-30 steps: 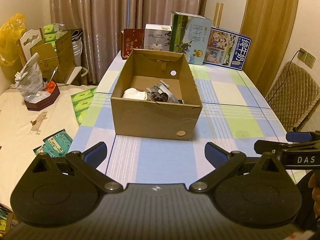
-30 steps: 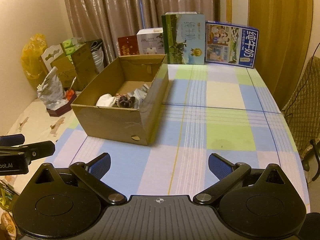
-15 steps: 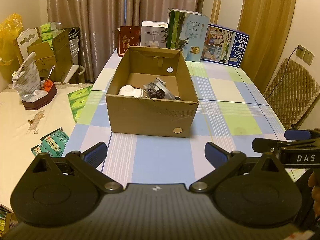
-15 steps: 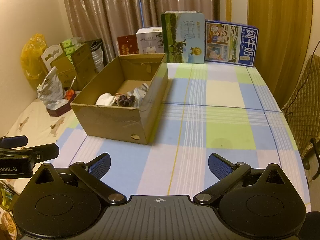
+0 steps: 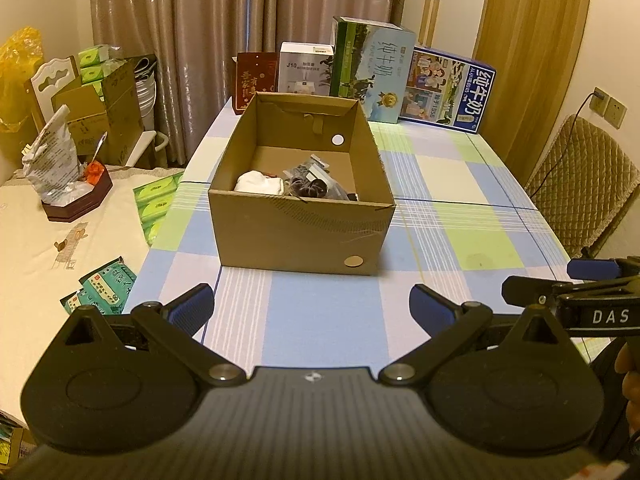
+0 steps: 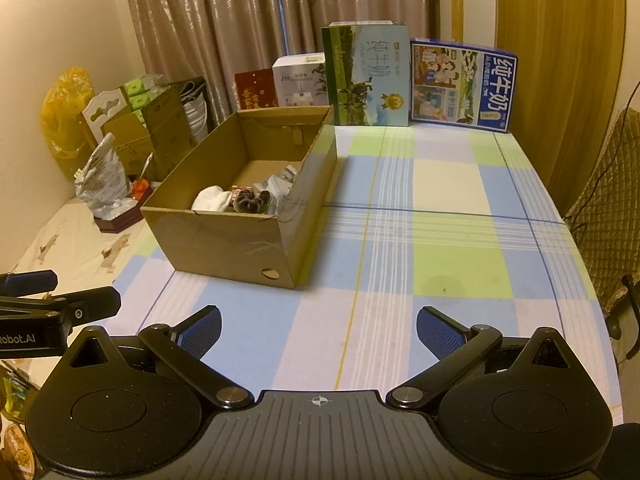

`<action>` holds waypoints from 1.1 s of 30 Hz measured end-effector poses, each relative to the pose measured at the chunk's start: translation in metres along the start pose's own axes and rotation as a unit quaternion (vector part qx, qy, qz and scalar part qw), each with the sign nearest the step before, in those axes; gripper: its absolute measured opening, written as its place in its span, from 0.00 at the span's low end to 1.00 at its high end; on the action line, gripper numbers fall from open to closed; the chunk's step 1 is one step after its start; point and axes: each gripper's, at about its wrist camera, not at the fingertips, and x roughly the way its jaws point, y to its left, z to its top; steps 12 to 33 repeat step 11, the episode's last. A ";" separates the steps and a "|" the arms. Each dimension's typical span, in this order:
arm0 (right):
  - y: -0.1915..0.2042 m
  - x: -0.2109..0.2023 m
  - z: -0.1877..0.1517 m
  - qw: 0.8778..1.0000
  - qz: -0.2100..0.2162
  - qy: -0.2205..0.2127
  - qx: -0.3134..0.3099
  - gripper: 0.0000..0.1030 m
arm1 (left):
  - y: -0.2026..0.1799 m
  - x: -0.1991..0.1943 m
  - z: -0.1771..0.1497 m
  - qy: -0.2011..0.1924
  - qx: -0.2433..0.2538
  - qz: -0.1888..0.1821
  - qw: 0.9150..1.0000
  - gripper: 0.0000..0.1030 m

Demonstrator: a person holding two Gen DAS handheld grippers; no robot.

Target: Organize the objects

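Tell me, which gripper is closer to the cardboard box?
Left. The left gripper hovers open straight in front of the cardboard box; the right gripper, also open, hangs farther out, with the box off to its left.

Cardboard box on table (left half); cartons upright behind it at far edge.

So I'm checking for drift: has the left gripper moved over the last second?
Yes. The left gripper has backed away: the cardboard box looks smaller and higher.
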 end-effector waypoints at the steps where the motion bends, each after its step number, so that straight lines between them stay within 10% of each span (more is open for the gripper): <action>1: 0.000 0.000 0.000 1.000 0.000 0.000 0.001 0.98 | 0.000 0.001 0.001 0.000 0.001 0.000 1.000 0.99; 33: -0.001 0.000 0.000 1.000 0.000 -0.001 0.000 0.98 | 0.000 0.001 0.001 -0.005 -0.007 -0.002 1.000 0.99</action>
